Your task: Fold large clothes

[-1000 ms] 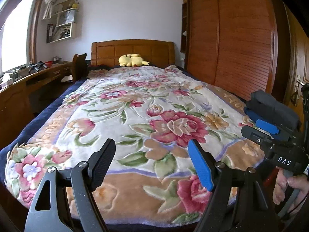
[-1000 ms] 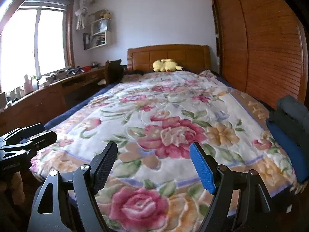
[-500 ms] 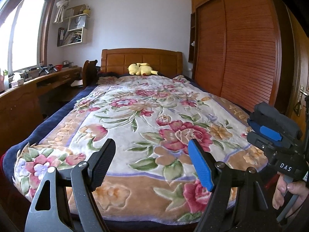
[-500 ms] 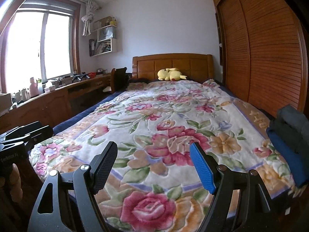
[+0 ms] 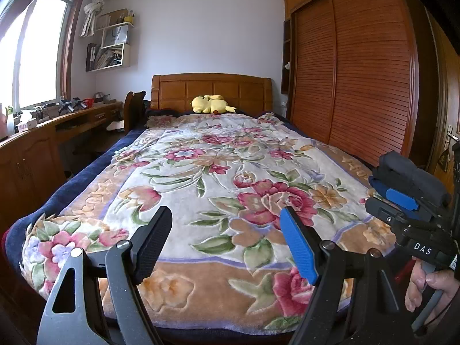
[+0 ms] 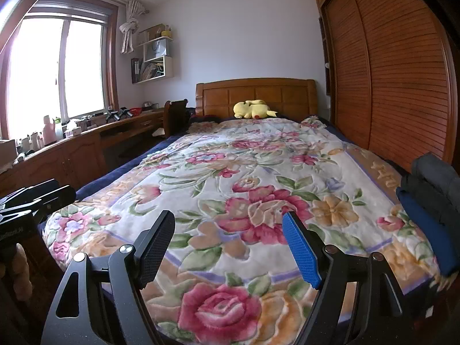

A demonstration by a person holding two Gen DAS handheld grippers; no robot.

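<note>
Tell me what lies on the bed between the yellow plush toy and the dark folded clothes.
Only the floral blanket lies between the yellow plush toy and the dark folded clothes; the right wrist view shows this best.

A stack of folded dark clothes [image 6: 431, 201], black and charcoal above navy blue, lies at the frame's right edge on the floral bedspread's corner.

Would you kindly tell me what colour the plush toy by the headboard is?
Yellow; the plush toy shows best in the right wrist view.
</note>
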